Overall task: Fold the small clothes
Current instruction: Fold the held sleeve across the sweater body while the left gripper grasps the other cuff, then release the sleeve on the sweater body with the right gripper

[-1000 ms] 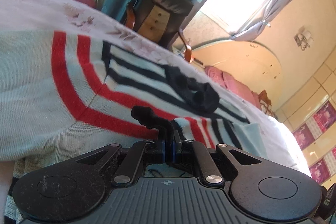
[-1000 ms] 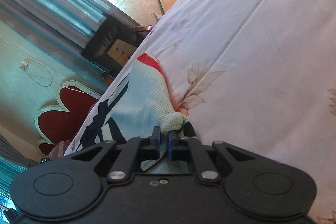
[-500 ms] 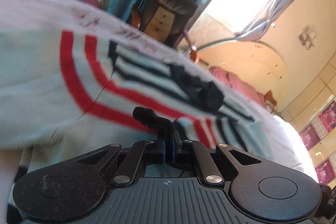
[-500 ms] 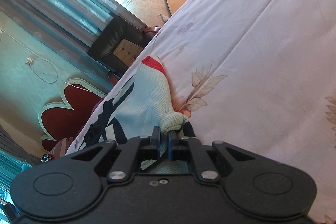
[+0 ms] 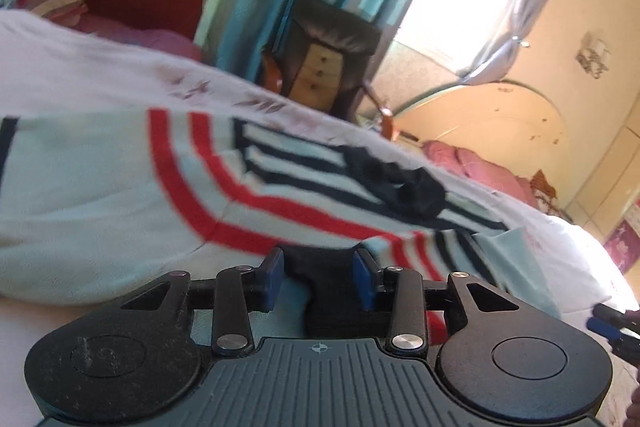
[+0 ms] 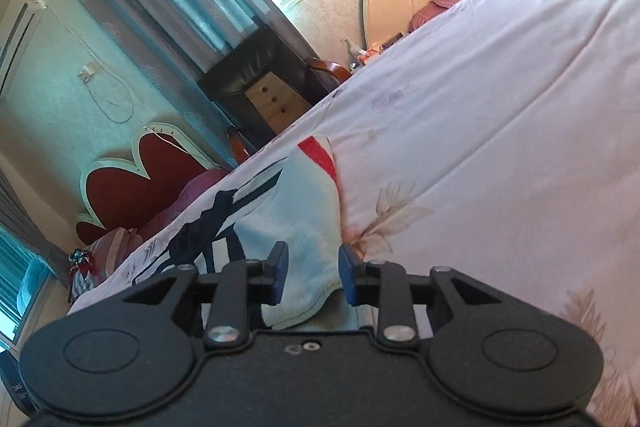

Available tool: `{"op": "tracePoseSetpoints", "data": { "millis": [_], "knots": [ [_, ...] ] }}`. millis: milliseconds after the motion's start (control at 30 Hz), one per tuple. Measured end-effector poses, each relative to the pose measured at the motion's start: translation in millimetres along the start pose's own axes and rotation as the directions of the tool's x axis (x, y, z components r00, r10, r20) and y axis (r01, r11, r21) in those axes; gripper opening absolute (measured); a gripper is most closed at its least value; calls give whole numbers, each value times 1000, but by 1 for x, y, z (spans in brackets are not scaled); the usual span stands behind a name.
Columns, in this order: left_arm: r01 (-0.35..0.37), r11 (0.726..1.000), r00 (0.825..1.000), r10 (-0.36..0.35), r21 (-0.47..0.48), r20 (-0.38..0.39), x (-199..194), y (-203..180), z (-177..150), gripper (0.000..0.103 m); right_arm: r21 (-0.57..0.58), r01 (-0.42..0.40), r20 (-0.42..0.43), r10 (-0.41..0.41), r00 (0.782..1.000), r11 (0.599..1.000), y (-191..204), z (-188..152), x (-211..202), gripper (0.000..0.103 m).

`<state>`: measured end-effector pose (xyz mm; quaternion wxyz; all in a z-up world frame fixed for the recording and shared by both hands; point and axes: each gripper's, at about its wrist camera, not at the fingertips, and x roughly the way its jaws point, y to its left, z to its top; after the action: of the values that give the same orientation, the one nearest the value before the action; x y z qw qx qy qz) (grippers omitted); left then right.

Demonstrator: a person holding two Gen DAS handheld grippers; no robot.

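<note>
Evidently the fold has just been laid: the striped knit sweater lies flat on the bed, and both the left tool and the right tool have just been opening, their pads standing apart with cloth between them but not pinched. Both tools point shallowly down toward the bed, low over the near edge. Next, I judge, they should back off cleanly without dragging the fabric, then take fresh edges.

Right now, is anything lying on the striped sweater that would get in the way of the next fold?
Yes. A dark rolled item, possibly a sock, lies on the striped sweater on its navy stripes, beyond the left gripper. Nothing else visible on it.
</note>
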<state>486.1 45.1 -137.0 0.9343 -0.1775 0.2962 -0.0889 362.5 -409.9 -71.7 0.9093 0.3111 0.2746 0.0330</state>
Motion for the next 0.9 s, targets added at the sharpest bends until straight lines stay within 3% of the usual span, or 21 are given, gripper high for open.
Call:
{"op": "tracePoseSetpoints", "data": {
  "millis": [133,200,233,367,433,500,533,567,600,700,767,800,900],
  "knots": [
    [-16,997,1000,16,78,-2,17,-22,7,37,-72,-2,0,2,1000,997,4,24,25,28],
    [-7,996,1000,6,84,14,23,-30,11,37,-90,-9,5,9,1000,996,0,41,42,39],
    [-2,997,1000,1,77,13,26,-34,13,37,-90,-17,-2,17,1000,996,-3,49,52,39],
    [-25,995,1000,27,95,-15,46,-52,12,37,-138,-30,-41,24,999,990,-6,72,88,18],
    [-47,994,997,52,95,-48,59,-57,8,37,-182,-42,-63,31,998,982,-1,74,101,15],
    [-107,982,990,119,153,-70,72,-65,2,37,-245,-67,-93,45,995,967,8,72,113,10],
    [-134,973,988,146,188,-50,74,-69,-2,37,-291,-69,-111,38,993,954,12,68,121,9],
    [-153,968,986,163,200,-37,74,-71,-4,37,-354,-24,-133,-25,991,935,16,63,132,0],
    [-168,963,984,177,210,-27,72,-72,-5,37,-411,42,-147,-111,983,911,15,57,143,0],
    [-211,953,976,218,217,-7,63,-75,-4,38,-412,49,-134,-113,984,910,13,61,142,0],
    [-221,956,975,220,192,23,55,-77,-1,38,-463,68,-114,-136,984,884,21,61,139,0],
    [-204,962,979,202,181,32,53,-82,1,38,-462,63,-95,-120,988,885,24,62,134,8],
    [-148,965,989,148,216,16,68,-105,-1,38,-448,21,-73,-60,996,894,27,67,131,13]
  ]
}}
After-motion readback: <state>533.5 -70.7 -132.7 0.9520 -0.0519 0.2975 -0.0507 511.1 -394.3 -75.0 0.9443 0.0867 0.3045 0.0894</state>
